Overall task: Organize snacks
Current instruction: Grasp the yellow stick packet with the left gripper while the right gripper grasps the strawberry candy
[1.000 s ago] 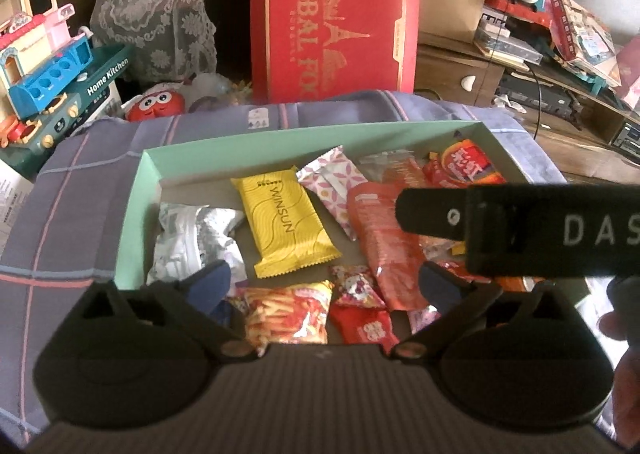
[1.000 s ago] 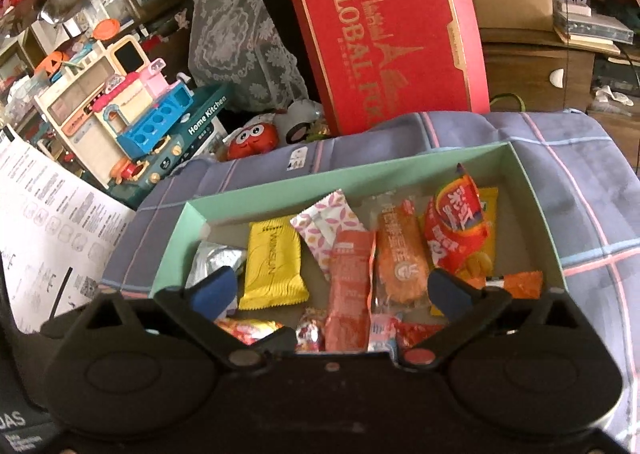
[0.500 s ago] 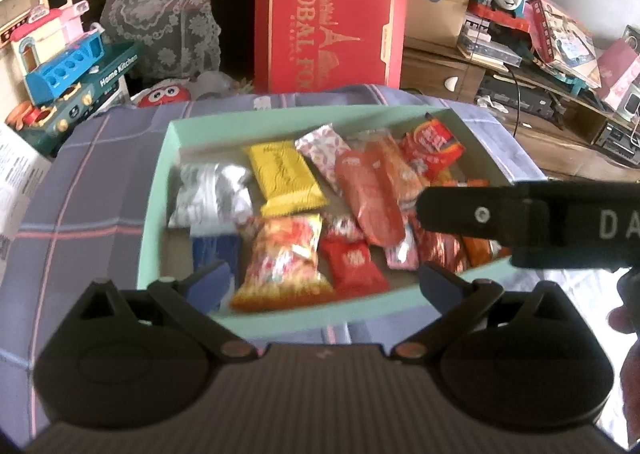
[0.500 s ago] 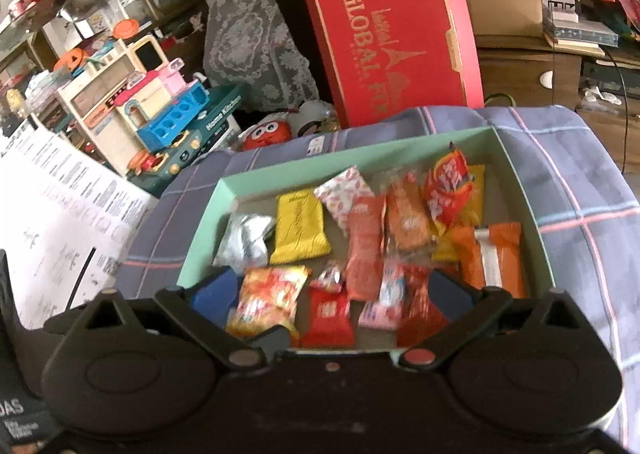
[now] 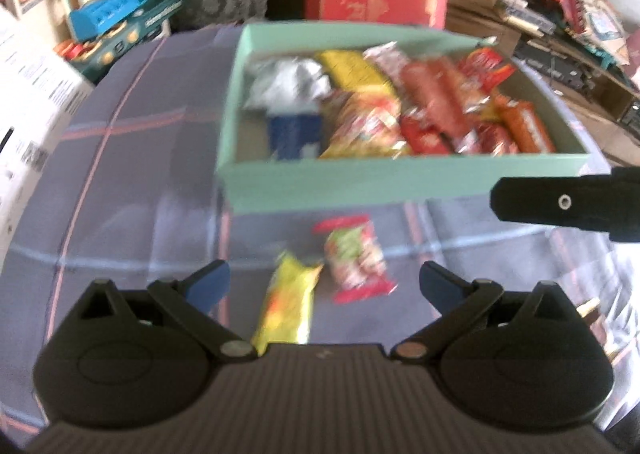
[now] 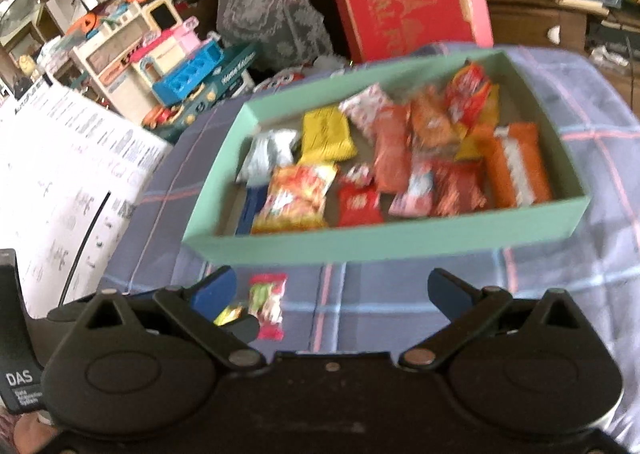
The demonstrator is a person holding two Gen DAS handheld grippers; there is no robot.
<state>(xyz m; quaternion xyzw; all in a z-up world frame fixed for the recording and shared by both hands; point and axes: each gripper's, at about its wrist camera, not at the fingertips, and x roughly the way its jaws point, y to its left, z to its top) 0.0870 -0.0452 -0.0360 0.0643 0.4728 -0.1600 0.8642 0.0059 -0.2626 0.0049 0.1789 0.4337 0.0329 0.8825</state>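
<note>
Snack box nearly filled, two packets outside it

Both tongs, left tongs [image 5: 324, 282] and right tongs [image 6: 332, 290], hang released, grasping nothing. The mint box [image 5: 360, 184] holds most snacks; a yellow packet [image 5: 288, 304] and a red-edged packet [image 5: 356, 260] lie near it on the plaid cloth [image 5: 140, 174].

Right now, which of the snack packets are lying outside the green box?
Two: the yellow packet and the red-edged candy packet beside it, both on the plaid cloth in front of the green box. All the others lie inside.
</note>
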